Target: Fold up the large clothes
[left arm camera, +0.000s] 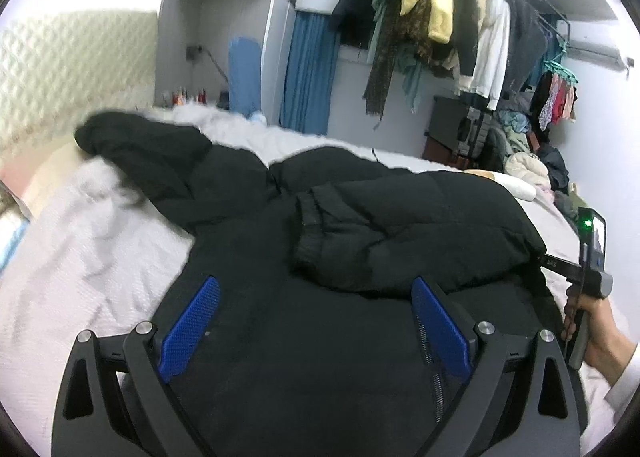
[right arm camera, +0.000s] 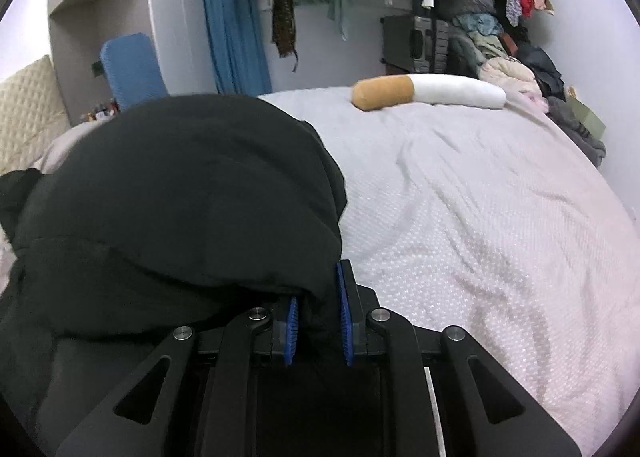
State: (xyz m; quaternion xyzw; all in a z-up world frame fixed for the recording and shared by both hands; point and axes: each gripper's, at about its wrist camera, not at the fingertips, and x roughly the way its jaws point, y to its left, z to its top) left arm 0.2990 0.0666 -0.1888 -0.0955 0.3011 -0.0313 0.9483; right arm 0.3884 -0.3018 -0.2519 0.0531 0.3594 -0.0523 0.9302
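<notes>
Jacket (left arm camera: 320, 225) sprawled on bed (left arm camera: 80, 257) ahead of left gripper (left arm camera: 316, 321), jaws wide above it, right gripper (right arm camera: 318, 321) pinching its edge, pillow (right arm camera: 428, 93) beyond.

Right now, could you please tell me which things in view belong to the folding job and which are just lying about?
In the job:
- black padded jacket
- right gripper, shut on the jacket's edge
- left gripper, open over the jacket

Lying about:
- cigarette-shaped pillow
- hanging clothes
- clothes pile
- blue curtain
- bed sheet
</notes>
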